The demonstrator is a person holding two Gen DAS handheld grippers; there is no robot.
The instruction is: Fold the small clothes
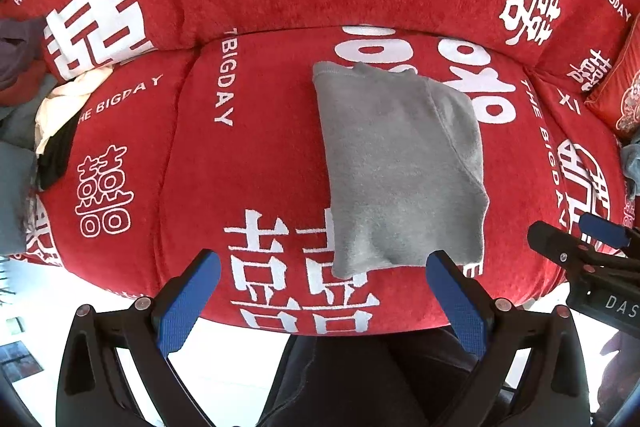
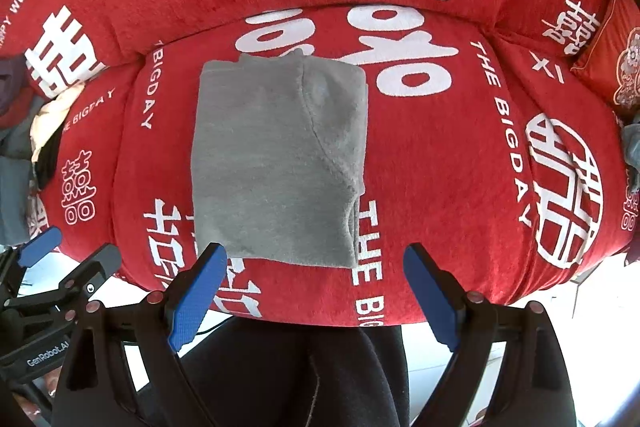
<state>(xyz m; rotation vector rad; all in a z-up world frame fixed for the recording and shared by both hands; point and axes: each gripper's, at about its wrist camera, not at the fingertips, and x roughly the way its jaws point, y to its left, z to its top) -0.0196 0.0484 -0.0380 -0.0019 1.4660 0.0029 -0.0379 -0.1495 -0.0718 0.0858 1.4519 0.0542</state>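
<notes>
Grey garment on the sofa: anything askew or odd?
Slightly. The grey garment lies folded on the red sofa cover, but its right-hand layers are uneven. Both the left gripper and right gripper are open, clear of it.

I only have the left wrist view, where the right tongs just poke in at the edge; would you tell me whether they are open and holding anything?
Observer: The right tongs are wide open and empty, just in front of the near edge of the grey garment.
Operator: Thank you. My own finger hides the garment's near right corner; how does it look?
Observer: Stacked layers show at that corner, so the garment is already folded over.
Operator: Is either pad touching the cloth?
Observer: One of the right tongs' pads overlaps the near left corner in the picture, but I cannot tell whether it touches.
</notes>
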